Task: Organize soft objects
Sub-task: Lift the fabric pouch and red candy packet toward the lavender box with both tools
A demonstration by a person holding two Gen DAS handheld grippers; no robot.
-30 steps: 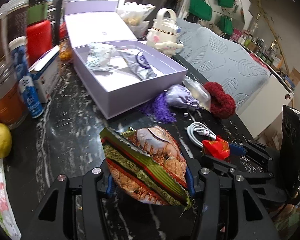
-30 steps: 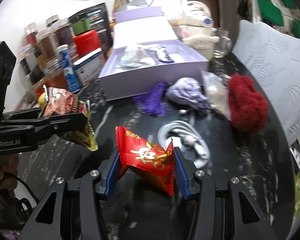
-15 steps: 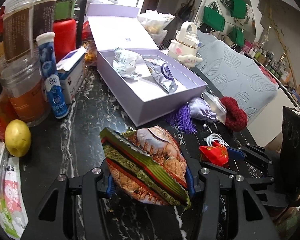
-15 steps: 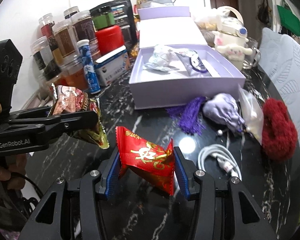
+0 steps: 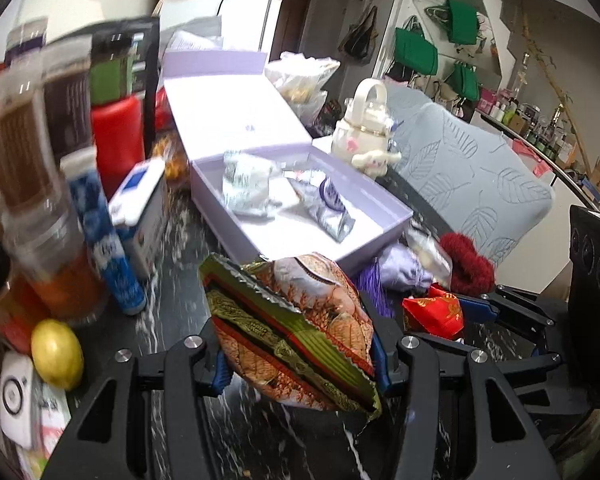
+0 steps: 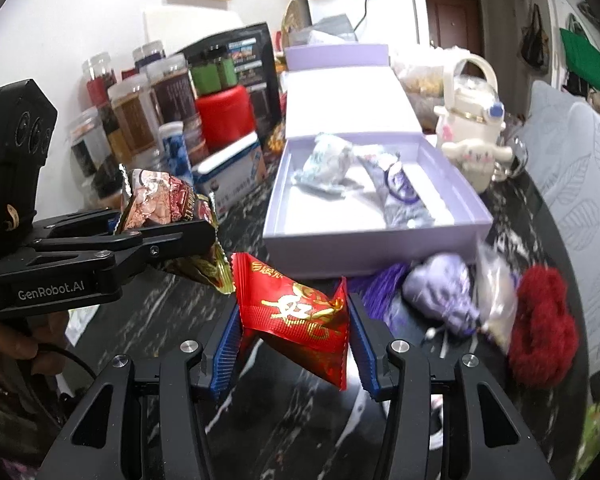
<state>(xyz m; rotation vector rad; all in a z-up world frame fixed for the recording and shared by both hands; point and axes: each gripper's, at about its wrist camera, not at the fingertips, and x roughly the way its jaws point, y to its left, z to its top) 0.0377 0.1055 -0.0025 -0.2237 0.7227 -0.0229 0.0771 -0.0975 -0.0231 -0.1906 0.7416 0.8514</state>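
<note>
My left gripper is shut on a green, red and orange snack packet, held above the dark marble table. The same packet shows in the right wrist view, clamped in the left gripper. My right gripper is shut on a red packet with gold writing, also seen as the red packet at the right of the left wrist view. Ahead lies an open lilac box holding two silvery packets. A purple pouch, a clear bag and a red fuzzy scrunchie lie in front of it.
Jars, a red canister, a blue tube and a small white-blue carton crowd the table's left side. A lemon lies near left. A cream character kettle stands right of the box, and a grey chair back rises beyond.
Both grippers have risen and moved toward the lilac box with their packets still held. The white cable has dropped under the right gripper, almost out of view.
</note>
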